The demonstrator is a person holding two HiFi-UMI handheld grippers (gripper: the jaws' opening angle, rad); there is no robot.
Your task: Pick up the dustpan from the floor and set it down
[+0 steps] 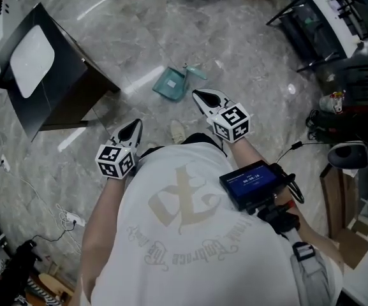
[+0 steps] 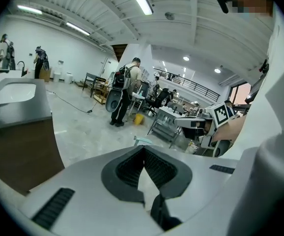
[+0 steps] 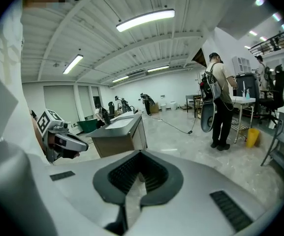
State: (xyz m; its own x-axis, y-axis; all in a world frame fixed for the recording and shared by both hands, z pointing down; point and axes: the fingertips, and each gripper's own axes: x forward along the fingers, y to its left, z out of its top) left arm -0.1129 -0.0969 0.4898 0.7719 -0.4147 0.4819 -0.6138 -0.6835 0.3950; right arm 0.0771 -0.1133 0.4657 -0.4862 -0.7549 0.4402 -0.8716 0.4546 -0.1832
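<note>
The teal dustpan point(image 1: 169, 83) lies on the grey floor point(image 1: 126, 30), to the right of the dark cabinet point(image 1: 62, 88) and just beyond the tip of the right gripper point(image 1: 198, 95), not touching it. That gripper's jaws are closed together with nothing between them. The left gripper point(image 1: 136, 125), held nearer the person's body, is likewise closed and empty.

I see a dark cabinet point(image 1: 69, 75) with a white basin point(image 1: 32, 61) toward the floor's point(image 1: 126, 43) left side, a white cable point(image 1: 73, 220) nearer me, and a yellow bucket point(image 3: 252, 137) beside a standing person point(image 3: 221, 102).
</note>
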